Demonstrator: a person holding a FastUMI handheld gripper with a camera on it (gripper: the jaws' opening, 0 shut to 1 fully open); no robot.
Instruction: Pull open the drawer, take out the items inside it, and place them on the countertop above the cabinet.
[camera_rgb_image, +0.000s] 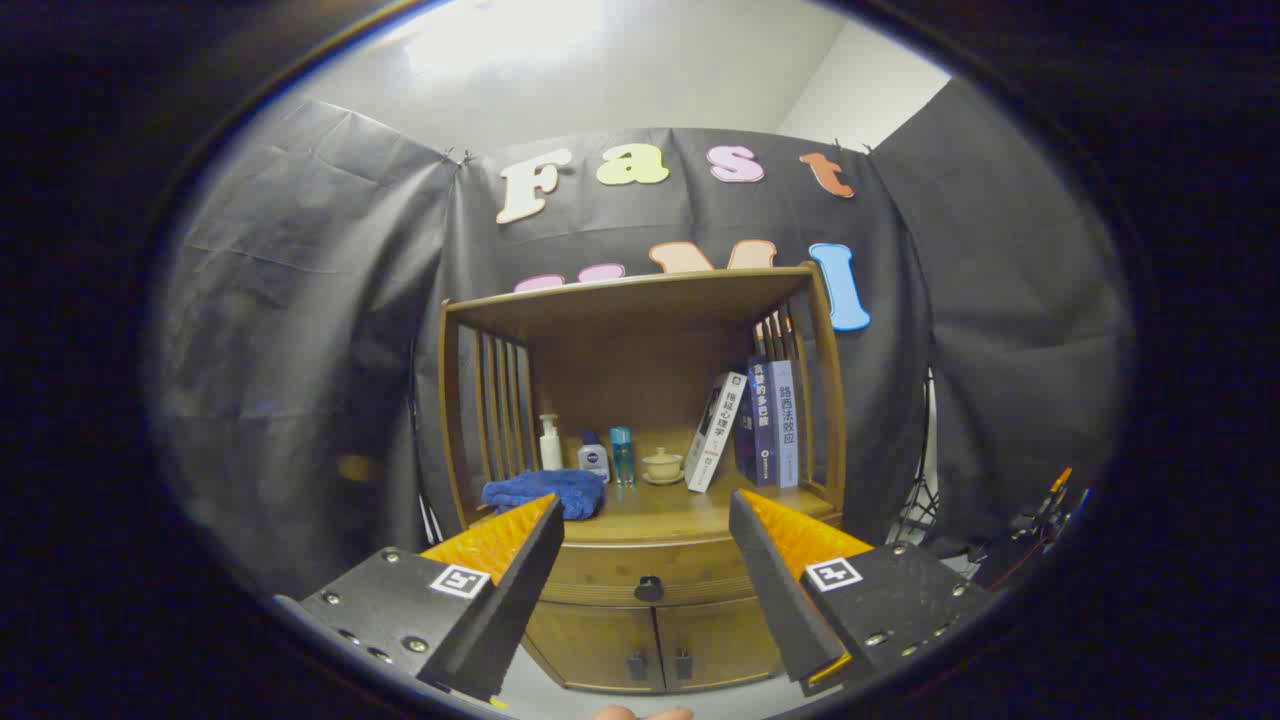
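Observation:
A wooden cabinet (700, 640) stands ahead against the black cloth wall. Its drawer (610, 575) is closed, with a small dark knob (649, 588) in the middle of the front. My gripper (645, 505) is open, its fingers spread wide, and the knob sits between and just below the fingertips, some way beyond them. Nothing is held. The countertop (660, 515) lies above the drawer, under an open shelf frame. What is inside the drawer is hidden.
On the countertop lie a blue cloth (545, 492), a white pump bottle (550, 443), a small white-and-blue bottle (593, 458), a clear blue bottle (621, 455), a lidded tea cup (662, 465) and three books (755, 425). Two lower doors (655, 640) sit under the drawer.

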